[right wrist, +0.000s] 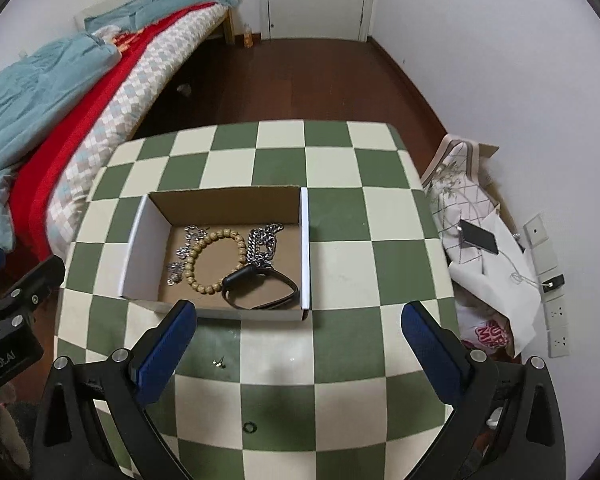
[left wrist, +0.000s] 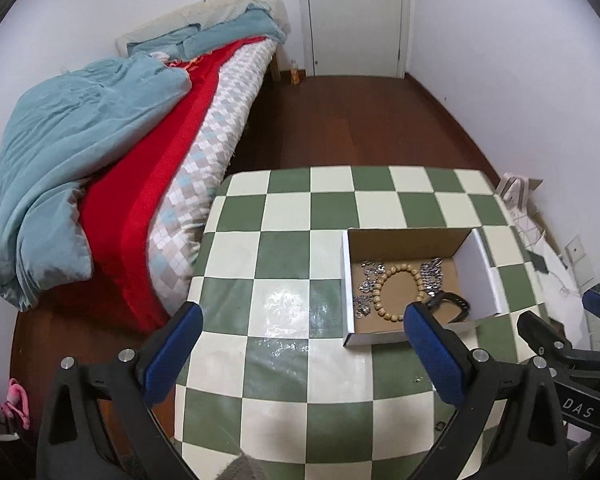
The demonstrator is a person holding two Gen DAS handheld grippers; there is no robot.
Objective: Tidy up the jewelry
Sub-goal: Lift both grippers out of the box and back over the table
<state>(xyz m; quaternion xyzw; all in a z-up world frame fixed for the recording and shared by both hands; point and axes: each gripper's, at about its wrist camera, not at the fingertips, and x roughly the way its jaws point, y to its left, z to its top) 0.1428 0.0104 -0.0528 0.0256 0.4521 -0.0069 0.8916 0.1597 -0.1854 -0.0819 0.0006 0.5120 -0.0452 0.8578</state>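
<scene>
An open cardboard box point(right wrist: 304, 248) stands on the green-and-cream checked table point(right wrist: 340, 272). In it lie a wooden bead bracelet point(right wrist: 214, 260), a silver curb chain point(right wrist: 264, 244), a thin silver charm chain point(right wrist: 184, 248) and a black band point(right wrist: 260, 284). On the cloth nearer to me are a small earring point(right wrist: 219, 363) and a little dark ring point(right wrist: 250, 427). My right gripper point(right wrist: 300, 310) hangs open above the table in front of the box, empty. My left gripper point(left wrist: 304, 316) is also open and empty, left of the box point(left wrist: 346, 280). The bead bracelet point(left wrist: 380, 292) shows there too.
A bed with a teal blanket point(left wrist: 80, 152) and red cover runs along the table's left side. Dark wood floor point(left wrist: 340, 120) leads to a white door point(left wrist: 356, 16). Right of the table are a fabric and paper heap with a phone point(right wrist: 478, 236) and wall sockets point(right wrist: 556, 316).
</scene>
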